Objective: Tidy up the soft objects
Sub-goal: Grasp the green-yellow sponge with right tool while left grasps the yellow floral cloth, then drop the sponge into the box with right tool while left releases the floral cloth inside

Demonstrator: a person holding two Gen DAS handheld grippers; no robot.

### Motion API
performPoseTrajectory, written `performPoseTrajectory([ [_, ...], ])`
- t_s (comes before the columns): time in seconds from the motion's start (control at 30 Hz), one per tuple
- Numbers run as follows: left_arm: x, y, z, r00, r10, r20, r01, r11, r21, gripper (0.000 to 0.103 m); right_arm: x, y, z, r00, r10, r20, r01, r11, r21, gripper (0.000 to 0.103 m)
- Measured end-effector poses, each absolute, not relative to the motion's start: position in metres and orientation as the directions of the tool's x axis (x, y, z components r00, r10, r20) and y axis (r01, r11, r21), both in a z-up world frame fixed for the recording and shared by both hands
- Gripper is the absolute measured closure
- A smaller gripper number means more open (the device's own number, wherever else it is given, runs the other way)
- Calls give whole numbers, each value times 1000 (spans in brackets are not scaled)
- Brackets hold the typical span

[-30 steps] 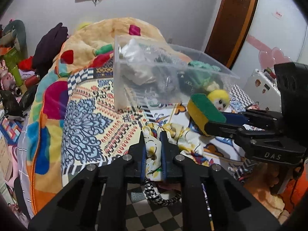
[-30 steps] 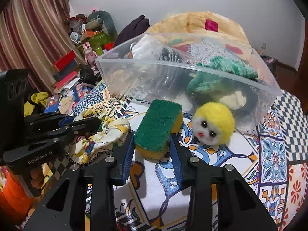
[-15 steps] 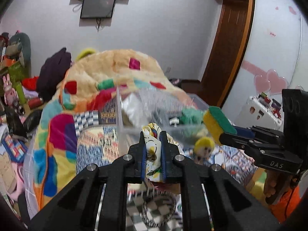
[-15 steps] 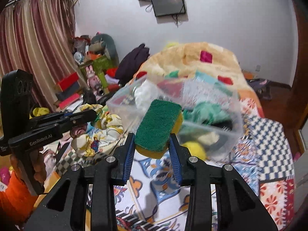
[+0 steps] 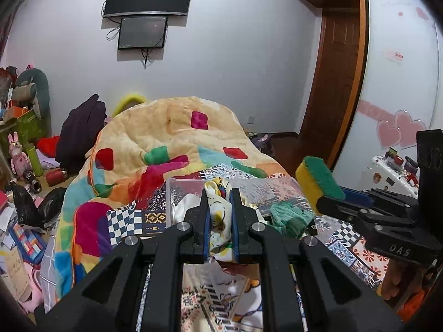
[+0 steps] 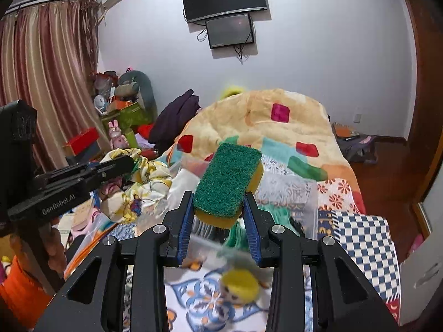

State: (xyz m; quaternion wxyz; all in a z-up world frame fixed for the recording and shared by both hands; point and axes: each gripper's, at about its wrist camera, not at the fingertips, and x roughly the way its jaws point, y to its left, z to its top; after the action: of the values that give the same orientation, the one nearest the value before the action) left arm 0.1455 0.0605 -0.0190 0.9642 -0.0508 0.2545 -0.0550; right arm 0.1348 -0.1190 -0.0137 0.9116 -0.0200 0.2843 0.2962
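Blue-padded fingers of the left gripper (image 5: pixel 219 215) are pinched on a crumpled white cloth with yellow cartoon print (image 5: pixel 218 215), held up in the air above the bed. Beyond it sits a clear plastic storage bin (image 5: pixel 177 191) holding a teal knitted piece (image 5: pixel 290 215) and other soft items. The right gripper (image 6: pixel 218 215) clamps a yellow sponge with a green scouring top (image 6: pixel 228 179) by its sides, also lifted over the near edge of that bin. Below it, on the patterned bedsheet (image 6: pixel 199 298), lies a small yellow-haired felt doll head (image 6: pixel 240 286), blurred. A cream quilt with coloured patches (image 5: pixel 171 135) is heaped behind the bin.
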Motion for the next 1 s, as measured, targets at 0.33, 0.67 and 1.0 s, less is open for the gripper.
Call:
performPoseTrajectory([
  [0.33, 181, 59, -59, 815, -88, -573, 38, 994, -98, 91, 164, -107, -53, 590, 487, -644, -548, 828, 124, 71],
  [0.67, 192, 55, -81, 767, -94, -634, 43, 995, -95, 88, 170, -105, -63, 553, 476, -684, -544, 828, 137, 68],
  [1.0, 178, 51, -73, 767, -112, -632, 66, 993, -95, 65, 161, -110, -53, 589, 451, -670, -530, 842, 101, 47],
])
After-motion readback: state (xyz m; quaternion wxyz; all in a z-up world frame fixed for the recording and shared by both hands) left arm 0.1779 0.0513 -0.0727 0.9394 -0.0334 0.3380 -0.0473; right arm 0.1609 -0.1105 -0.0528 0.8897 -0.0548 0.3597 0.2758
